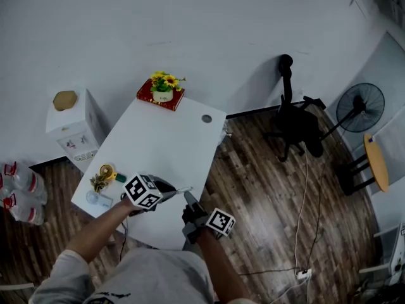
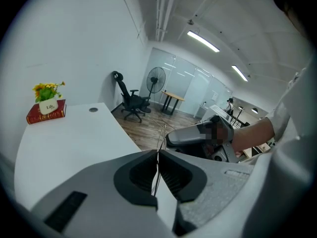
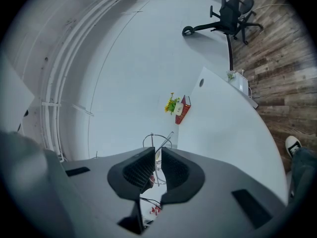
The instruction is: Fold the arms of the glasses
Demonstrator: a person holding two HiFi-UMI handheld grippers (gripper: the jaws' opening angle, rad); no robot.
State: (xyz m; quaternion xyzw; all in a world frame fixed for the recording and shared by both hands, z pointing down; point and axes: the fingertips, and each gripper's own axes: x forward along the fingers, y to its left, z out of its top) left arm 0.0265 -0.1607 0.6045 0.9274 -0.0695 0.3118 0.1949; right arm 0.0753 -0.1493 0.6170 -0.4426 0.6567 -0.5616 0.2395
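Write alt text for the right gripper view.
The right gripper's grey tongs pinch thin wire-framed glasses near a white table. Beyond stand a red book topped with yellow flowers and a black office chair.

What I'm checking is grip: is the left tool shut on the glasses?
Shut: the left tool pinches a thin wire of the glasses, jaws nearly touching.

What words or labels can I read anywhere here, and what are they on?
"Life", probably: white flower pot on the red book.
Bottle labels, cabinet front: too small to read.
Marker cubes: black-and-white squares, no words.
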